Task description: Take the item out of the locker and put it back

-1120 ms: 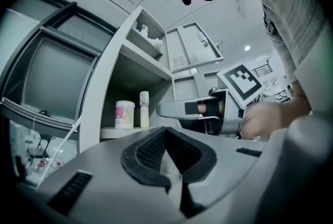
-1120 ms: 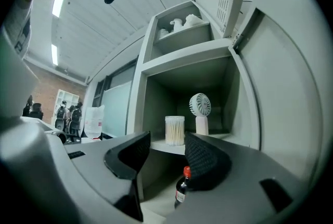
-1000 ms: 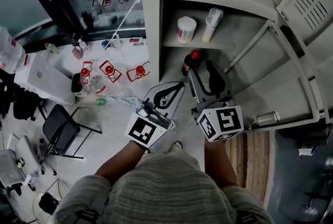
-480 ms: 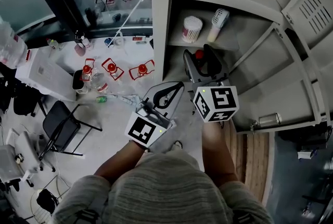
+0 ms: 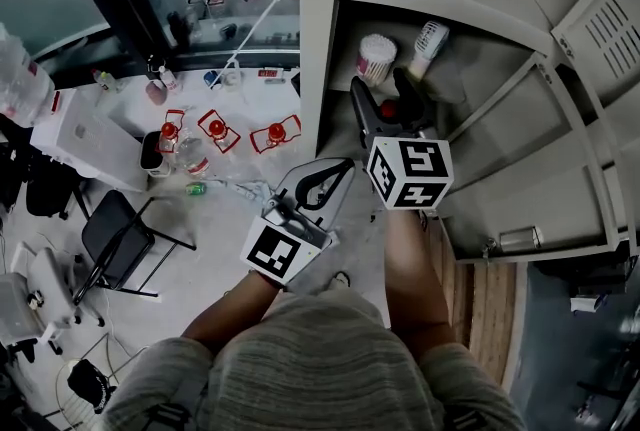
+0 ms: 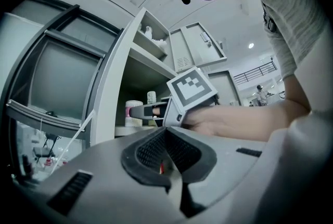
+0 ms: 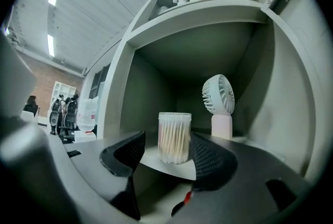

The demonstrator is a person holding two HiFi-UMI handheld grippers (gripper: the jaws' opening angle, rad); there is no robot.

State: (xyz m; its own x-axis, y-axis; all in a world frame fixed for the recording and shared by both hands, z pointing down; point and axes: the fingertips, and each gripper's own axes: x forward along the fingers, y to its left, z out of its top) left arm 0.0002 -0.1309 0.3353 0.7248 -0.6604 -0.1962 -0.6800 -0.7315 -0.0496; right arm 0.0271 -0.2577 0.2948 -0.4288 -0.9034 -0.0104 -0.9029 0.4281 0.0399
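Deeper into the locker (image 5: 320,39) than a second ago sits the right gripper (image 7: 167,135), its jaws just opened wide, nothing clamped. The left gripper (image 6: 166,158) waits outside, closed and empty. On the shelf (image 7: 152,159) stands the cotton-swab jar (image 7: 174,129), beside a small fan (image 7: 218,98). Best advance level, straddle the jar's middle, close gently. Behind lies a cluttered tabletop (image 5: 245,109).

Right gripper (image 5: 382,87) is reaching into the locker (image 5: 320,39) toward the cotton swab jar (image 5: 377,57), jaws just been opening, red cap (image 5: 388,109) showing between them. Left gripper (image 5: 340,169) is hanging outside.
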